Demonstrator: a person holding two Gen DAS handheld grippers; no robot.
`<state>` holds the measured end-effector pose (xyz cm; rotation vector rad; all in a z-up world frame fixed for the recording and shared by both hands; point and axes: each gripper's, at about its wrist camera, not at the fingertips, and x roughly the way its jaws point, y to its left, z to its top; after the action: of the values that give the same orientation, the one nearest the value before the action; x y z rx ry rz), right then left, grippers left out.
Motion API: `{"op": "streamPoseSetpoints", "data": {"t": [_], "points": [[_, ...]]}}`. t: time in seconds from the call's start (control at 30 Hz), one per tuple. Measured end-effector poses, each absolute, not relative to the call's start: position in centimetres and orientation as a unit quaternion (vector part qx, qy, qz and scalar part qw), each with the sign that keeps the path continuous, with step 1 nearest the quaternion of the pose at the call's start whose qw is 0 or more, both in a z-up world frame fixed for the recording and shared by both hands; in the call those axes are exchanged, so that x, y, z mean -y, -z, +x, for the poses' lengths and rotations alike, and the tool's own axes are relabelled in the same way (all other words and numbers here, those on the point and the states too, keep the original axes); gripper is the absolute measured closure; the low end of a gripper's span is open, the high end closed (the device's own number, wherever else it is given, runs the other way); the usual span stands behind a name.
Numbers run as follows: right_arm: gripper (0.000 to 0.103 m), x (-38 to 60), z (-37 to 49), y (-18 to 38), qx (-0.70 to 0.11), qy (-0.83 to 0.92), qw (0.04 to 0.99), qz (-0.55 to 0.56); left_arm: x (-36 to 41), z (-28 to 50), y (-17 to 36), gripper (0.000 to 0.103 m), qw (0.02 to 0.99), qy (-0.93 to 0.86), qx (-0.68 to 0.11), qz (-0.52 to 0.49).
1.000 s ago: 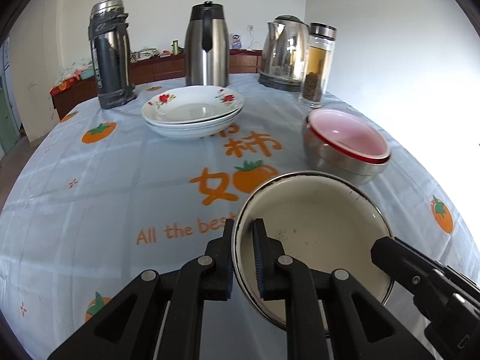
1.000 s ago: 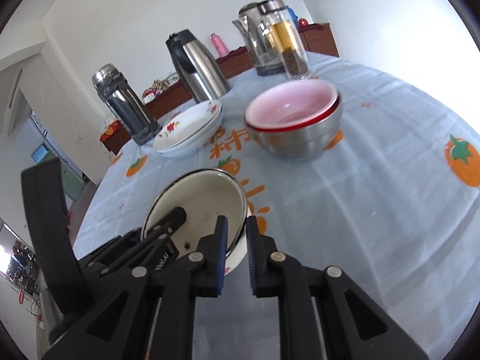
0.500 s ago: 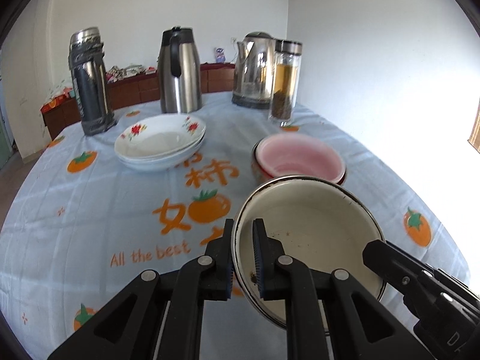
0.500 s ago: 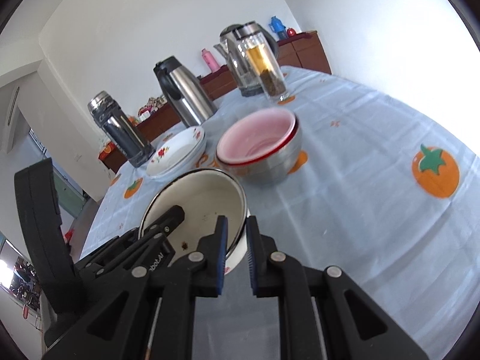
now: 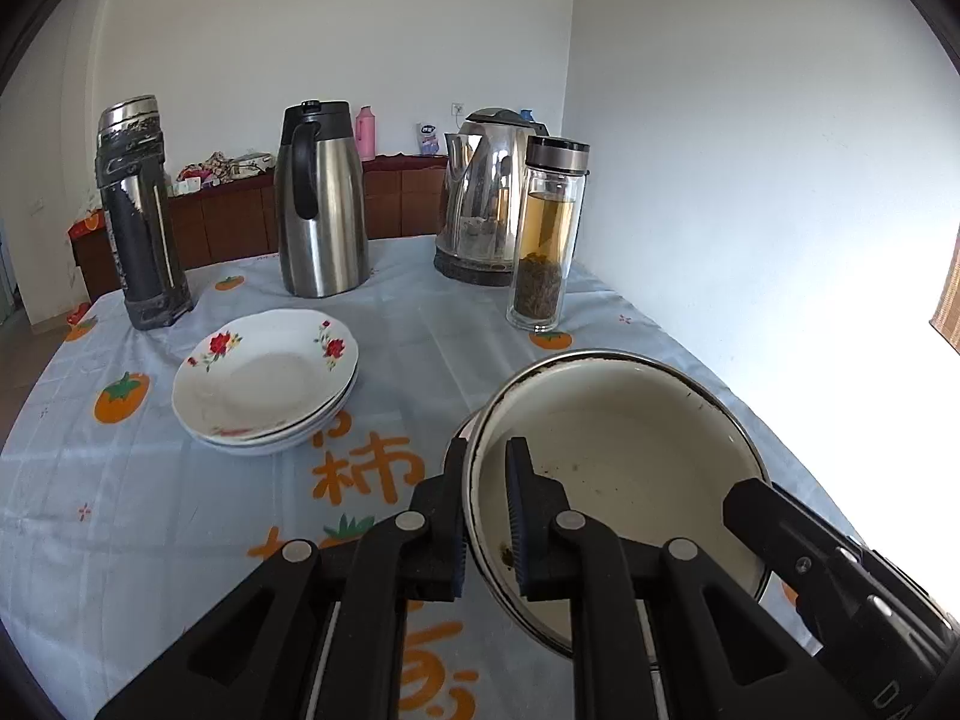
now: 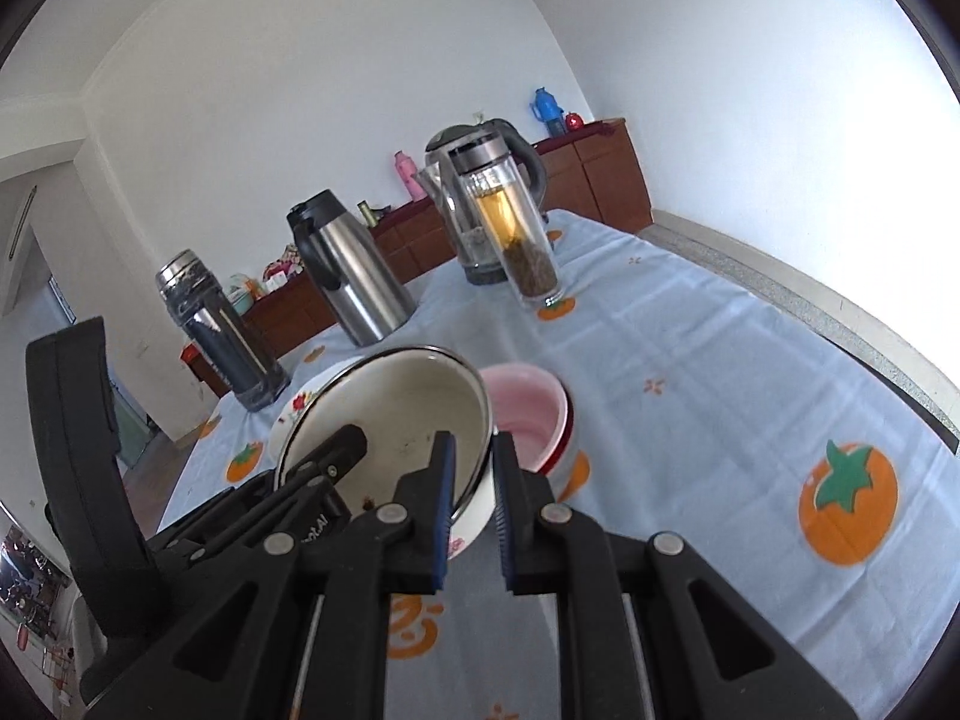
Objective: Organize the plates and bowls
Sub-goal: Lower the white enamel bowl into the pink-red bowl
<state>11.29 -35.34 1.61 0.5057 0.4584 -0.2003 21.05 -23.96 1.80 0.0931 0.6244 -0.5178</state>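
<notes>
Two grippers share one cream enamel bowl [image 5: 624,468]: left gripper [image 5: 485,516] clamped on its near-left rim, right gripper [image 6: 469,501] pinching the opp. rim. Bowl held off the tablecloth [image 6: 690,372], partly over the pink bowl [image 6: 528,405] w/ red one beneath. Floral plates [image 5: 264,381] stacked to the left.

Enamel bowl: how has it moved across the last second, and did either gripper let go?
The enamel bowl has been carried forward and now hangs over the pink bowl, covering it in the left wrist view. The left gripper and right gripper both stay clamped on its rim. The floral plates, flasks and kettle have not shifted.
</notes>
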Motion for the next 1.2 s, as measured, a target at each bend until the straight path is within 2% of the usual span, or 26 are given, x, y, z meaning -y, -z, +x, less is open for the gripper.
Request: {"op": "streamPoseSetpoints", "data": {"t": [0.53, 1.2], "points": [[0.091, 39.3, 15.4, 1.3, -0.242, 0.117, 0.925, 0.269, 28.0, 25.5, 1.3, 0.090, 0.904, 0.255, -0.338, 0.049], [0.091, 39.6, 16.5, 2.4, -0.243, 0.109, 0.927, 0.265, 28.5, 27.2, 2.4, 0.090, 0.902, 0.241, -0.356, 0.043]]}}
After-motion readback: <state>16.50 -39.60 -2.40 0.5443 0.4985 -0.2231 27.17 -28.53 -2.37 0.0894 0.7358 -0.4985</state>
